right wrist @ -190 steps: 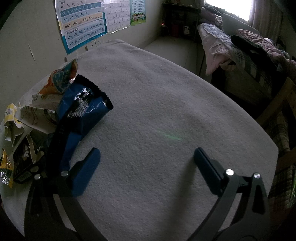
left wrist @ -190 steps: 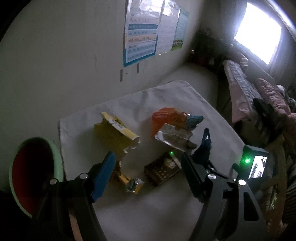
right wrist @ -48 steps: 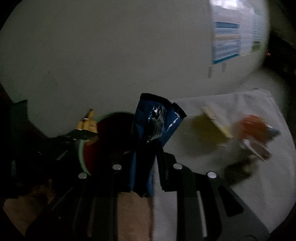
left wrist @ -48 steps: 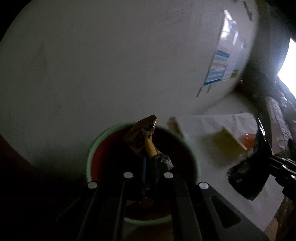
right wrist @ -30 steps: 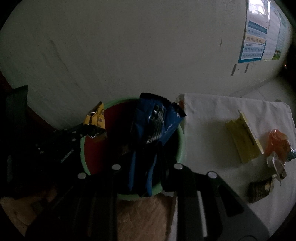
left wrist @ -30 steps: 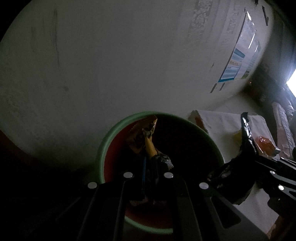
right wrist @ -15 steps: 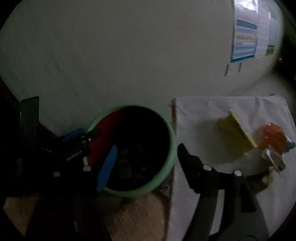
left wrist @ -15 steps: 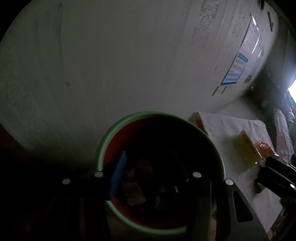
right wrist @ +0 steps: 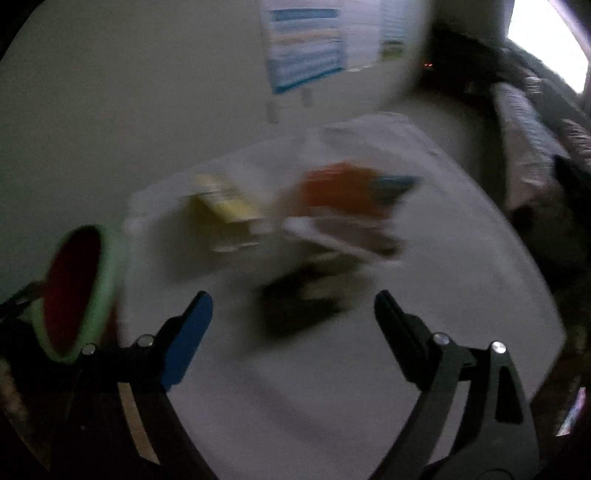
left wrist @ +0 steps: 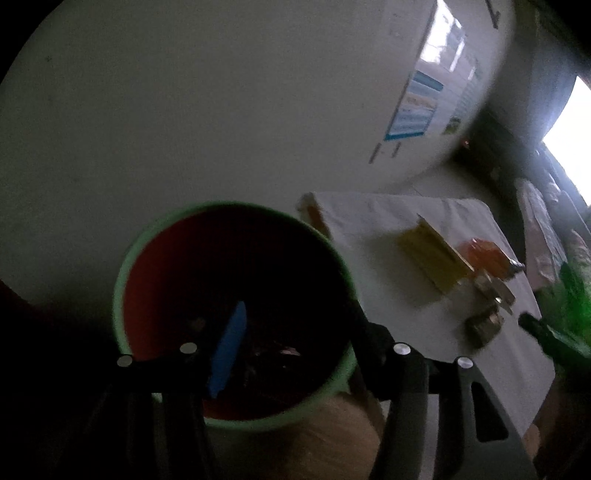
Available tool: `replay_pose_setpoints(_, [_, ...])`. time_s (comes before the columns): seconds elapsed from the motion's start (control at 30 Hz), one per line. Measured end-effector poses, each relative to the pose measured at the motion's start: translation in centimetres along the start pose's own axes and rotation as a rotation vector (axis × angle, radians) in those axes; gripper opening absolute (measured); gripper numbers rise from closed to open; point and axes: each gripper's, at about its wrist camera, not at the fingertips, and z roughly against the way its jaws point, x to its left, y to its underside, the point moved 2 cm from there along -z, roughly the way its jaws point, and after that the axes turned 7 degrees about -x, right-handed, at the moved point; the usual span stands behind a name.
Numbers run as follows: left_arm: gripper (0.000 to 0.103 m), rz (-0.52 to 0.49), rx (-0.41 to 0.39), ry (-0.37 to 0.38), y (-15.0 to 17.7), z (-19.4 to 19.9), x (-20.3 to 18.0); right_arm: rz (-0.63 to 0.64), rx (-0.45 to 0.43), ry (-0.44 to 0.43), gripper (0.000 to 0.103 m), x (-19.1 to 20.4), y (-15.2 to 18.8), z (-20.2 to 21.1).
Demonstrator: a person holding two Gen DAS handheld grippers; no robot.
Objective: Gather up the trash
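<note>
A round bin (left wrist: 127, 266) with a green rim and red inside stands beside the white-covered table (left wrist: 399, 218). My left gripper (left wrist: 295, 325) hangs over its dark mouth, jaws opening, nothing between them; dropped wrappers lie dimly at the bottom. My right gripper (right wrist: 291, 306) is over the table (right wrist: 461, 266), jaws opening and empty. Ahead of it, blurred, lie a dark wrapper (right wrist: 306, 295), a yellow packet (right wrist: 225, 206), an orange bag (right wrist: 340, 192) and a pale foil wrapper (right wrist: 332, 236). In the left wrist view the yellow packet (left wrist: 432, 258), orange bag (left wrist: 484, 258) and dark wrapper (left wrist: 484, 325) also show.
A pale wall with posters (left wrist: 417, 107) runs behind the bin and table. The bin (right wrist: 74, 291) sits at the far left of the right wrist view. A bed with bedding (right wrist: 535, 122) and a bright window (right wrist: 546, 33) lie to the right.
Both grippers opened and dropped their wrappers into the bin. The right gripper then swung away from the bin to over the table; the left shifted slightly above the bin.
</note>
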Motion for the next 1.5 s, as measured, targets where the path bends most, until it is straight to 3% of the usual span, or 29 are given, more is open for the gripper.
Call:
replay_pose_setpoints(0.2, [0.055, -0.033, 0.014, 0.019, 0.7, 0.7, -2.2, -0.007, 0.101, 0.038, 0.087, -4.6, -3.1, -5.1])
replay_pose_setpoints(0.37, [0.055, -0.077, 0.018, 0.026, 1.2, 1.5, -3.8, 0.074, 0.196, 0.069, 0.087, -4.6, -4.0, -8.9])
replay_pose_setpoints(0.6, [0.056, -0.09, 0.033, 0.012, 1.7, 1.8, -4.4, 0.066, 0.277, 0.017, 0.086, -4.7, -4.5, -12.0])
replay_pose_setpoints(0.63, [0.056, -0.093, 0.034, 0.011, 1.8, 1.9, -4.5, 0.053, 0.279, 0.006, 0.083, -4.8, -4.5, -12.1])
replay_pose_setpoints(0.7, [0.056, -0.097, 0.035, 0.011, 1.8, 1.9, -4.6, 0.015, 0.292, -0.03, 0.056, -5.1, -4.5, -12.2])
replay_pose_setpoints(0.73, [0.056, -0.096, 0.037, 0.01, 1.9, 1.9, -4.6, 0.0, 0.297, -0.044, 0.05, -5.2, -4.4, -12.2])
replay_pose_setpoints(0.8, [0.056, -0.092, 0.04, 0.011, 1.8, 1.8, -4.6, -0.027, 0.301, -0.075, 0.025, -5.4, -4.3, -12.0])
replay_pose_setpoints(0.9, [0.056, -0.096, 0.044, 0.015, 1.9, 1.8, -4.9, -0.049, 0.286, -0.11, 0.018, -5.7, -3.9, -11.3])
replay_pose_setpoints(1.03, [0.056, -0.109, 0.043, 0.024, 1.9, 1.7, -5.4, -0.067, 0.239, -0.14, 0.014, -5.6, -3.8, -9.4])
replay_pose_setpoints(1.2, [0.056, -0.125, 0.036, 0.036, 1.4, 1.3, -6.6, -0.075, 0.133, -0.172, 0.014, -5.6, -2.9, -3.5])
replay_pose_setpoints(1.37, [0.056, -0.14, 0.001, 0.05, 0.6, 1.2, -8.5, -0.069, 0.101, -0.181, 0.014, -5.9, 0.7, 1.1])
replay_pose_setpoints(1.5, [0.056, -0.155, -0.034, 0.06, -0.3, 0.9, -10.7, -0.064, 0.117, -0.163, 0.014, -5.6, 4.1, 2.4])
